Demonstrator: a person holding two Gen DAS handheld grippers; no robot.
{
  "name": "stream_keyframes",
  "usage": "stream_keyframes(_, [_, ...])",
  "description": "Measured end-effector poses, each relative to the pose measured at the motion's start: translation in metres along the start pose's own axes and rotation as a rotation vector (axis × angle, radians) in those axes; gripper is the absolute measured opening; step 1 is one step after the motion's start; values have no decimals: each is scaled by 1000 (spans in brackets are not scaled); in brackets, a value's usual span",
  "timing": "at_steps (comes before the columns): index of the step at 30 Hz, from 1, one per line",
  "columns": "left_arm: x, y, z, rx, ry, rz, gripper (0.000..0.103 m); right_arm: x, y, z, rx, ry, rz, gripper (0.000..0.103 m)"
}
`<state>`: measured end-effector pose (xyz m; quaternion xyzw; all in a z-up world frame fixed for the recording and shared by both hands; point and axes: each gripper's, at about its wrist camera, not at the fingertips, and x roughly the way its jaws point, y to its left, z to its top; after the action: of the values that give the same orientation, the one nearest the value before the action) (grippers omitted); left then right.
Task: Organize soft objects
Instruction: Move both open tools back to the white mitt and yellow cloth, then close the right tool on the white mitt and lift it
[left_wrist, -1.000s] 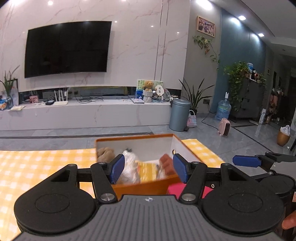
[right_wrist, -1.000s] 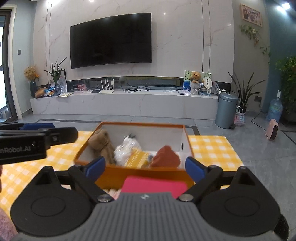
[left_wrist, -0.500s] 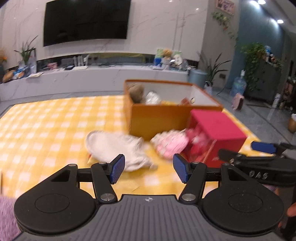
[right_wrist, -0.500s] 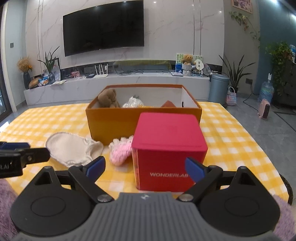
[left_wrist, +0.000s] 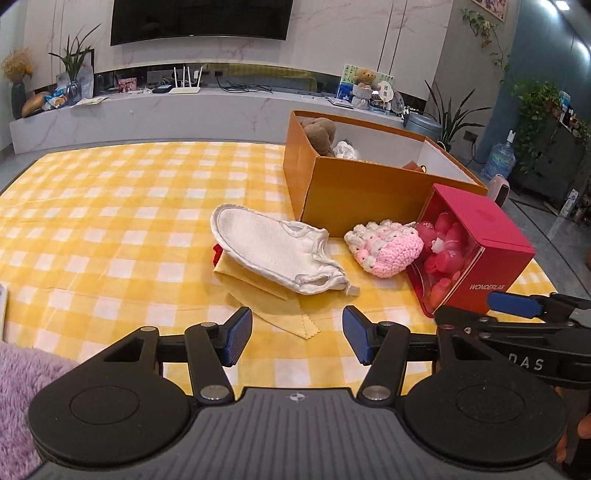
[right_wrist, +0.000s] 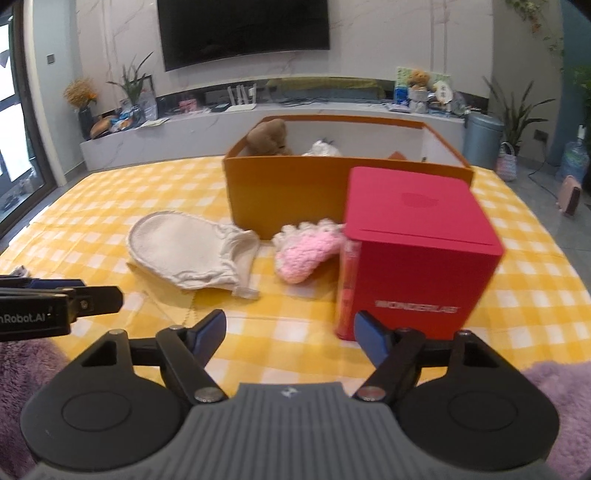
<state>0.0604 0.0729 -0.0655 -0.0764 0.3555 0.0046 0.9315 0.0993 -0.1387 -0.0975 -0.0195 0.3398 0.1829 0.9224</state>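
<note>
A: Nearest, bottom of each view?
B: Left gripper (left_wrist: 297, 339) low centre, jaws apart, nothing between them, just narrowed a little. Right gripper (right_wrist: 289, 334) likewise: jaws apart, empty, just been closing somewhat. Purple fuzzy sleeve (right_wrist: 561, 398) at the lower corners.

A: Ahead of them on the desk (left_wrist: 92, 206)?
B: Yellow checked cover. In the left view, a yellow cloth (left_wrist: 258, 291) just past the jaws, a white mitt (left_wrist: 273, 251) lying partly over it at frame centre. Right of the mitt, a pink crocheted piece (left_wrist: 388, 249), touching the red box (left_wrist: 480, 258) at centre right.

A: Farther back?
B: Orange box (left_wrist: 354, 192) behind the mitt and pink piece, open-topped. A brown plush toy (right_wrist: 267, 137) sits in its far left corner, something white (right_wrist: 325, 148) beside it.

A: Beyond the desk?
B: A white ledge (left_wrist: 184, 110), a dark television (right_wrist: 243, 31) at the top.
</note>
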Motion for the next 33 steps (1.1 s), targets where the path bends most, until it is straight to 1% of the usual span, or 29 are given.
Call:
stream_keyframes(2, [2, 4, 1, -4, 3, 0, 65, 5, 7, 2, -14, 6, 21, 73])
stream_keyframes(5, [6, 13, 5, -27, 12, -9, 64, 12, 19, 4, -55, 9, 47, 71])
stream_keyframes(7, [9, 17, 9, -32, 20, -6, 61, 18, 26, 8, -77, 12, 72, 70])
stream_keyframes(12, [21, 28, 20, -16, 51, 38, 61, 42, 40, 21, -139, 27, 107, 68])
stream_keyframes(14, [27, 34, 26, -20, 61, 56, 55, 54, 47, 25, -172, 41, 132, 68])
stream_keyframes(15, [31, 37, 29, -22, 74, 60, 46, 60, 51, 27, -190, 46, 141, 68])
stream_keyframes(16, [36, 40, 30, -20, 90, 63, 40, 67, 56, 28, -212, 50, 150, 68])
stream_keyframes(19, [49, 45, 30, -26, 120, 79, 39, 84, 67, 31, -241, 67, 167, 68])
stream_keyframes(21, [55, 49, 29, -49, 136, 68, 39, 96, 74, 33, -266, 73, 175, 66])
stream_keyframes(24, [61, 56, 27, -82, 154, 58, 39, 110, 85, 36, -312, 71, 179, 61])
stream_keyframes(25, [61, 57, 28, -92, 156, 53, 39, 113, 87, 37, -317, 75, 187, 59])
stream_keyframes(27, [61, 60, 28, -114, 149, 45, 39, 120, 89, 37, -313, 86, 206, 46])
stream_keyframes(29, [59, 63, 30, -134, 132, 55, 46, 122, 87, 37, -295, 97, 238, 8])
stream_keyframes(30, [59, 64, 31, -142, 124, 68, 53, 122, 84, 38, -270, 99, 256, 4])
stream_keyframes(31, [60, 65, 31, -147, 120, 77, 54, 120, 80, 39, -241, 97, 258, 3])
stream_keyframes(32, [61, 65, 32, -151, 121, 72, 54, 118, 77, 40, -218, 88, 255, 0])
stream_keyframes(33, [63, 65, 32, -155, 123, 57, 54, 114, 73, 41, -196, 80, 249, 0])
